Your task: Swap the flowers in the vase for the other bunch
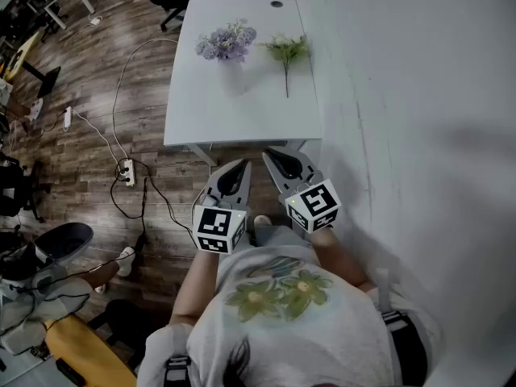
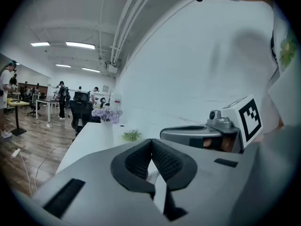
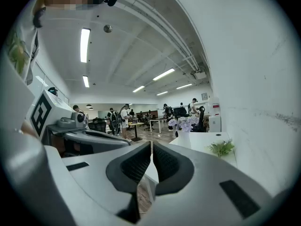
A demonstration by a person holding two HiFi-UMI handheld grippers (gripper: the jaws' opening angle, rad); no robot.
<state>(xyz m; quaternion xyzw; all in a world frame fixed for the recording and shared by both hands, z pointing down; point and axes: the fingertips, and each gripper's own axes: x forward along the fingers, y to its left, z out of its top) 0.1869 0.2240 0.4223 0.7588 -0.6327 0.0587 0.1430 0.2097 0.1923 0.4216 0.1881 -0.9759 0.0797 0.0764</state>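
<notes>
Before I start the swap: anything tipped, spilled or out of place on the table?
Nothing stands out. The vase stands upright with the purple flowers in it; the green bunch lies flat beside it on the table. Nothing spilled. The left gripper and right gripper are shut, empty, short of the table.

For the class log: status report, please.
Shut, empty: left gripper, right gripper. In white vase: purple flowers; green leafy bunch beside it on white table. Nothing blocking.

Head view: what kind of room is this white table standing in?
Probably a shared office or workshop: a black office chair and work desks stand beyond the white rectangular table, long strip lights line the ceiling, and people stand around.
</notes>
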